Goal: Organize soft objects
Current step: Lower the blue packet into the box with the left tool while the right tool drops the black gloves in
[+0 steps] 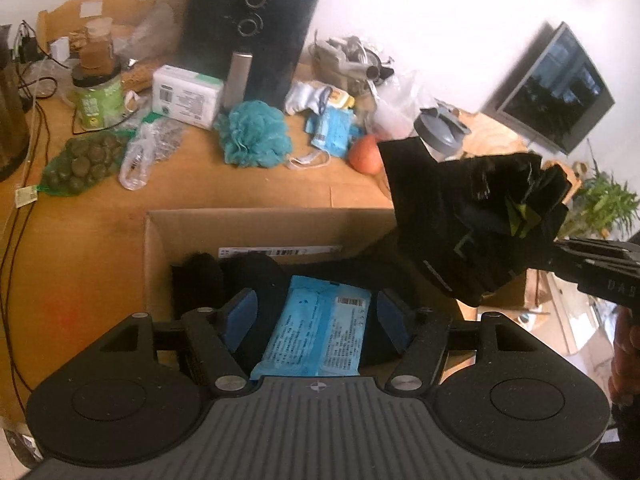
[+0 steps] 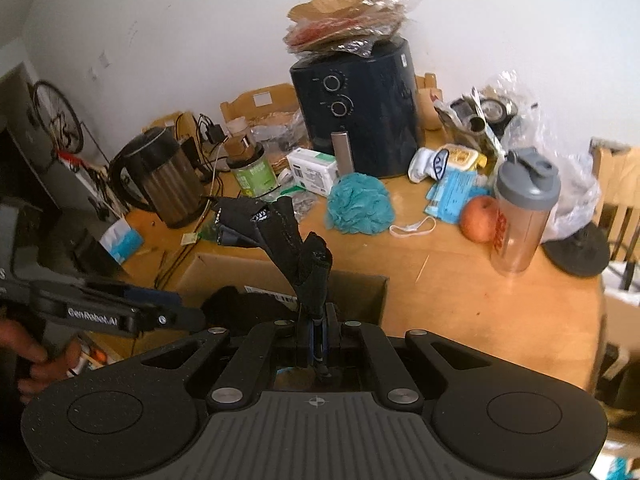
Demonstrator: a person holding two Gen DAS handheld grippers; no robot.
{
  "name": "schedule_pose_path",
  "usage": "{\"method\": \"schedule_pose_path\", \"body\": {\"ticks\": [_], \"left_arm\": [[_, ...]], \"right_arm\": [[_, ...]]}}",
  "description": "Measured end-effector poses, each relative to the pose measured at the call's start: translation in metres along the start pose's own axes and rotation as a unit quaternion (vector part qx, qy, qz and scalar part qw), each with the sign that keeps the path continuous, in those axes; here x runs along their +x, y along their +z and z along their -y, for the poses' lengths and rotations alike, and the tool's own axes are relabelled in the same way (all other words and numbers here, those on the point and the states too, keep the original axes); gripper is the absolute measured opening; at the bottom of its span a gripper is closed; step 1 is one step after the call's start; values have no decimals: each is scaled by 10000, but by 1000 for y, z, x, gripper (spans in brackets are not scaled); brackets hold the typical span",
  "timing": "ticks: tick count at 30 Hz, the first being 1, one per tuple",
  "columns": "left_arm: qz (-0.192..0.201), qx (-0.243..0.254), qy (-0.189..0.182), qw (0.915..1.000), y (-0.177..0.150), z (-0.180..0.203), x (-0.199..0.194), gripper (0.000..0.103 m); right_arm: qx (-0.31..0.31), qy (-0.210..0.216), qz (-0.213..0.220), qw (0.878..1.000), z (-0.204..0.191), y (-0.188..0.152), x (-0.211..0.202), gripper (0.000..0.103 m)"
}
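Observation:
My left gripper [image 1: 316, 314] hangs open over an open cardboard box [image 1: 264, 218]. A light blue packet [image 1: 320, 328] lies in the box between its blue pads [image 1: 240, 312], with a dark gap on each side. Black soft items [image 1: 198, 280] lie beside the packet. My right gripper [image 2: 316, 346] is shut on a black glove [image 2: 280, 232], which sticks up from its jaws. In the left wrist view that glove [image 1: 472, 224] hangs above the box's right corner. A teal bath pouf [image 1: 256, 136], a white sock [image 1: 306, 96] and a face mask [image 1: 308, 159] lie on the table.
On the wooden table [image 2: 460, 300] stand a black air fryer [image 2: 360, 112], a kettle [image 2: 160, 176], a shaker bottle [image 2: 520, 216], a green jar [image 1: 96, 100] and a white box [image 1: 186, 94]. A round fruit [image 2: 478, 218], a net of green fruit [image 1: 80, 164] and cables also lie there.

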State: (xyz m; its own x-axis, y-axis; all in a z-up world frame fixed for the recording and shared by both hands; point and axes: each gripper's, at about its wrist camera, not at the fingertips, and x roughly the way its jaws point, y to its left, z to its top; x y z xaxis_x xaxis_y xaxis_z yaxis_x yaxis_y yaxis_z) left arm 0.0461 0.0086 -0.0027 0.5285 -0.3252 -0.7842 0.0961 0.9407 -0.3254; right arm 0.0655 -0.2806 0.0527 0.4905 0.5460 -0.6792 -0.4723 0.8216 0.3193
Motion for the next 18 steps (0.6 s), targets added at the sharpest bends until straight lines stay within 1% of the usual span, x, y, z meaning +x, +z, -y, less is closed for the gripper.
{"method": "schedule_pose_path", "body": {"ticks": [2, 4, 8, 11, 13, 14, 16, 18], "left_arm": [[71, -62, 34, 10000, 0, -2, -5, 66], [161, -115, 77, 9998, -1, -3, -10, 66], [329, -190, 205, 9991, -1, -7, -19, 66], [415, -301, 296, 9982, -2, -13, -27, 66], [450, -389, 343, 9976, -2, -17, -30, 66], [462, -425, 369, 9973, -3, -20, -31, 66], [482, -489, 422, 9968, -4, -23, -34, 66], [510, -552, 471, 9961, -5, -26, -37, 66]], "right_arm": [[-23, 33, 19, 10000, -1, 1, -2, 6], [83, 144, 42, 9999, 0, 3, -4, 6], [456, 486, 73, 9978, 8, 8, -7, 6], [619, 728, 85, 9954, 9, 11, -9, 6], [767, 968, 75, 9923, 8, 13, -8, 6], [889, 1139, 67, 9895, 9, 13, -7, 6], [1252, 1577, 43, 9795, 13, 13, -2, 6], [1773, 2017, -53, 9633, 21, 10, 9, 7]]}}
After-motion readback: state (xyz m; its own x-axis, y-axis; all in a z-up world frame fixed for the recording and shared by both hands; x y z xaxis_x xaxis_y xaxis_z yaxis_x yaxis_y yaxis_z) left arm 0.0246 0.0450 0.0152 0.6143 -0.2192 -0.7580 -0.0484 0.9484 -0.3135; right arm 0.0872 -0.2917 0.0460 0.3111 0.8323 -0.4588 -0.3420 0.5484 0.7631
